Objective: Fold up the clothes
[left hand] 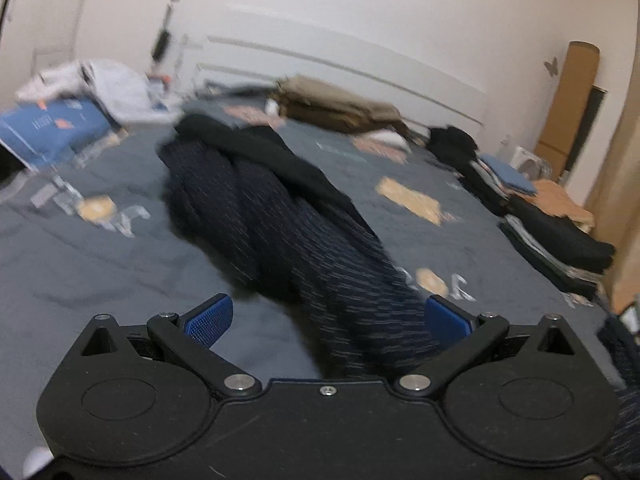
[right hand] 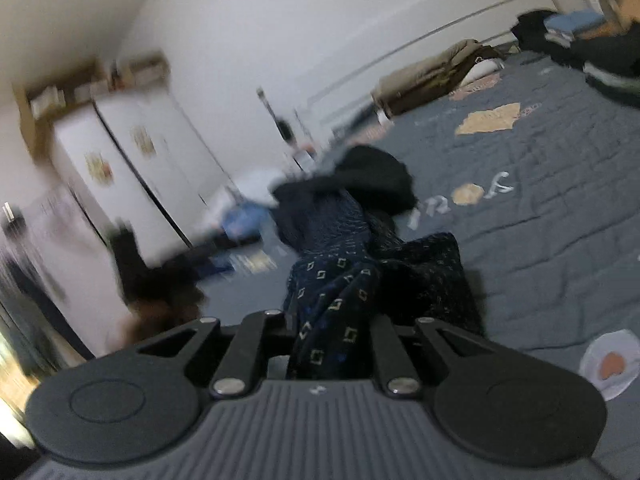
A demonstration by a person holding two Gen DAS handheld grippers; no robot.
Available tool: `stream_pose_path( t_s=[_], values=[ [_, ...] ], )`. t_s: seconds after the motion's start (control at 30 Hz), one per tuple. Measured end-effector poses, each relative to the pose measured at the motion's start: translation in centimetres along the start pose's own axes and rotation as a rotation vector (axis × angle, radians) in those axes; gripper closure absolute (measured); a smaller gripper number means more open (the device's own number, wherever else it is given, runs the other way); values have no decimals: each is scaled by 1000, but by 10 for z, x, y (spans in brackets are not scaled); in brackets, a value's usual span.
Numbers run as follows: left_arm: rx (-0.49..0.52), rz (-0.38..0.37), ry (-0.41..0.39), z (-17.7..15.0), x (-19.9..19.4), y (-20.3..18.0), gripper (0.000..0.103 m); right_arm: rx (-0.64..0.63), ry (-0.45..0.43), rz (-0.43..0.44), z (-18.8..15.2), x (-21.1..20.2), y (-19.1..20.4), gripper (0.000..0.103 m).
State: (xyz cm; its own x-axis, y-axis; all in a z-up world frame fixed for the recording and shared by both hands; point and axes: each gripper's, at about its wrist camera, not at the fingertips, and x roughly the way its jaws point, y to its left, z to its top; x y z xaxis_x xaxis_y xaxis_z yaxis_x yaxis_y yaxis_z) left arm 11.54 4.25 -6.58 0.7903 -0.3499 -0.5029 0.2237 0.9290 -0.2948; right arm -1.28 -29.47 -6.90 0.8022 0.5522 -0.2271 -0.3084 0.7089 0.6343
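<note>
A dark navy patterned garment [left hand: 256, 208] lies bunched in a long rope across the grey quilted bed [left hand: 80, 248], with a black cloth part [left hand: 280, 152] at its far end. My left gripper [left hand: 328, 318] is open; its blue pads [left hand: 210, 320] stand wide apart, and the garment runs between them close to the right pad. In the right wrist view the same garment [right hand: 336, 248] rises off the bed [right hand: 540, 220] into my right gripper [right hand: 332, 320], which is shut on a bunch of the cloth. Both views are motion-blurred.
Stacks of folded dark clothes [left hand: 552, 232] line the bed's right edge. Tan bedding [left hand: 336, 104] lies by the headboard. White clothes [left hand: 100, 84] are heaped on a blue box at far left. A white wardrobe [right hand: 132, 160] stands beyond the bed.
</note>
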Motion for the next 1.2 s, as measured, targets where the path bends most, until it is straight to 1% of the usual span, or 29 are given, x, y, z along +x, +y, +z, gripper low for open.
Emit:
stream_pose_path(
  t_s=[0.07, 0.17, 0.27, 0.33, 0.4, 0.43, 0.47, 0.5, 0.53, 0.57, 0.67, 0.77, 0.87, 1.03, 1.07, 1.1, 1.13, 1.17, 1.2],
  values=[
    [-20, -31, 41, -9, 12, -4, 0, -32, 39, -24, -7, 9, -6, 91],
    [-59, -49, 72, -18, 29, -6, 0, -74, 88, -48, -16, 19, -14, 91],
    [-95, -61, 90, -26, 41, -9, 0, -81, 81, -8, -22, 8, -13, 91],
    [-118, -70, 103, -32, 48, -11, 2, -90, 104, 9, -29, 6, -12, 90],
    [-142, -79, 115, -37, 56, -12, 12, -103, 130, 23, -37, 6, -10, 90],
    [-153, -83, 121, -40, 60, -13, 22, -107, 141, 29, -40, 5, -10, 90],
    [-165, -87, 127, -42, 64, -14, 39, -107, 149, 34, -42, 2, -10, 89],
    [-177, -91, 133, -45, 68, -15, 49, -106, 155, 39, -44, -1, -11, 89],
    [-189, -96, 139, -48, 72, -16, 65, -102, 157, 42, -44, -3, -14, 89],
    [-200, -100, 145, -50, 75, -17, 76, -100, 158, 46, -45, -6, -16, 89],
    [-189, -113, 100, -50, 65, -19, 88, -81, 159, 50, -43, -14, -24, 89],
    [-113, -132, 33, -43, 47, -33, 92, -65, 141, 52, -40, -22, -30, 89],
    [-125, -191, -6, -40, 30, -40, 94, -31, 111, 71, -36, -31, -31, 89],
    [-21, -390, -62, -39, -18, -86, 95, 38, 9, 118, -21, -56, -31, 89],
    [-1, -429, -72, -38, -27, -95, 95, 48, -15, 135, -18, -63, -32, 91],
    [-2, -448, -72, -40, -32, -101, 95, 55, -40, 156, -15, -70, -32, 94],
    [-2, -468, -71, -41, -38, -107, 95, 67, -70, 182, -11, -79, -32, 94],
    [-3, -488, -71, -42, -43, -113, 95, 68, -92, 192, -8, -87, -31, 94],
    [-4, -506, -71, -44, -49, -119, 95, 53, -103, 179, -5, -93, -29, 94]
  ],
)
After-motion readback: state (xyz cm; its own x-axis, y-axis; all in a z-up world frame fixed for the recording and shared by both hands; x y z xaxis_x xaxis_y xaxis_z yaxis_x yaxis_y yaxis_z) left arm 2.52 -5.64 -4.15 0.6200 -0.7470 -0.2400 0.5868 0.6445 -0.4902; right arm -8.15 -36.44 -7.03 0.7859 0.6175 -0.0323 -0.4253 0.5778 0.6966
